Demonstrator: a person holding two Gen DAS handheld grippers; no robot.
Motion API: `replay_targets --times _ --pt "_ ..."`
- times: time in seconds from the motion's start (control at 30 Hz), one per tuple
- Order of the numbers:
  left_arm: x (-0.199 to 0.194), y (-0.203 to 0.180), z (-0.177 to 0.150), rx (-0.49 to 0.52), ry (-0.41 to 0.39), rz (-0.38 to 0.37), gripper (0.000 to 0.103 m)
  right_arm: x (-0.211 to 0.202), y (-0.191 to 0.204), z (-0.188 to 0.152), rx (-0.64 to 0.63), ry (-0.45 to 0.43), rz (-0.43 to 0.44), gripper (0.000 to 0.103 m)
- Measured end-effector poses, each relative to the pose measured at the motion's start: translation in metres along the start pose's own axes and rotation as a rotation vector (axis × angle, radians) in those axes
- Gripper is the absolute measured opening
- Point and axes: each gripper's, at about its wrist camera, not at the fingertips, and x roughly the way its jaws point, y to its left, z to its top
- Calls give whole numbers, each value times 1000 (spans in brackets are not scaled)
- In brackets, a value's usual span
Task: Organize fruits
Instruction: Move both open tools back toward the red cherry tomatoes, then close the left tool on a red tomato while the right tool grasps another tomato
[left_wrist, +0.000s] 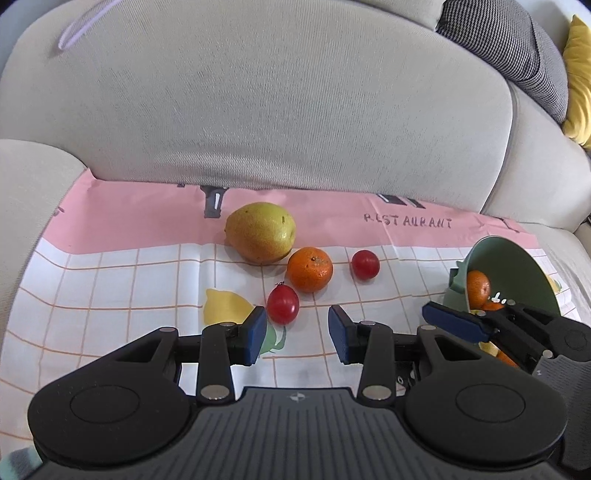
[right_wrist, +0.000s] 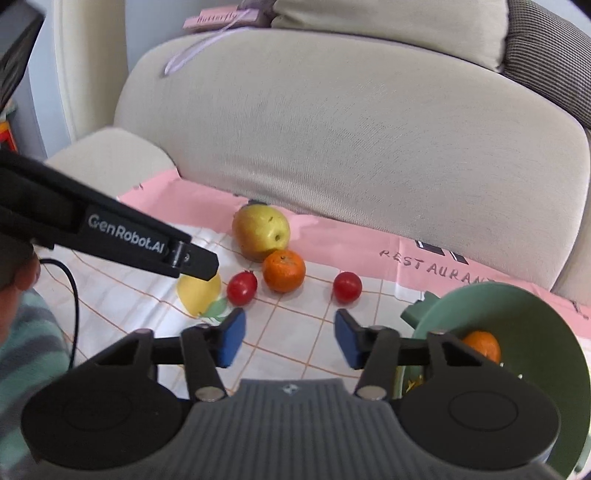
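On the checked cloth (left_wrist: 110, 280) spread over the sofa seat lie four loose fruits: one yellow-green pear (left_wrist: 260, 232), one orange (left_wrist: 310, 268) and two red cherry tomatoes. The near tomato (left_wrist: 283, 305) sits just in front of the orange; the far tomato (left_wrist: 365, 264) lies to the orange's right, a little apart from it. The pear touches or nearly touches the orange at its back left. A yellow lemon shape (left_wrist: 225, 308) on the cloth is a printed picture, not a fruit.

One green bowl (left_wrist: 517, 266) stands tipped at the right side of the cloth, its opening turned toward the fruits. At least one orange (left_wrist: 477, 287) shows inside it (more orange and yellow pieces sit lower in the bowl, but their count cannot be told).

The left gripper (left_wrist: 297, 330) hangs low over the cloth with its two blue pads spread wide and nothing between them. The near tomato lies just ahead of its left pad, slightly inside the gap; the orange is straight beyond.

The right gripper (right_wrist: 289, 338) is likewise spread apart and empty. In its own view the far tomato (right_wrist: 347, 287) lies ahead near its right pad, the orange (right_wrist: 284, 270) ahead and centre-left, and the bowl (right_wrist: 535, 317) just beside its right finger.
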Motion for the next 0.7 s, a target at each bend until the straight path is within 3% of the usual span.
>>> replay_targets --times 0.47,0.7 --pt "67 14 6 -8 96 -10 44 50 5 6 -132 12 -111 38" --pt "80 15 9 7 92 -8 43 65 5 6 -172 28 -134 37"
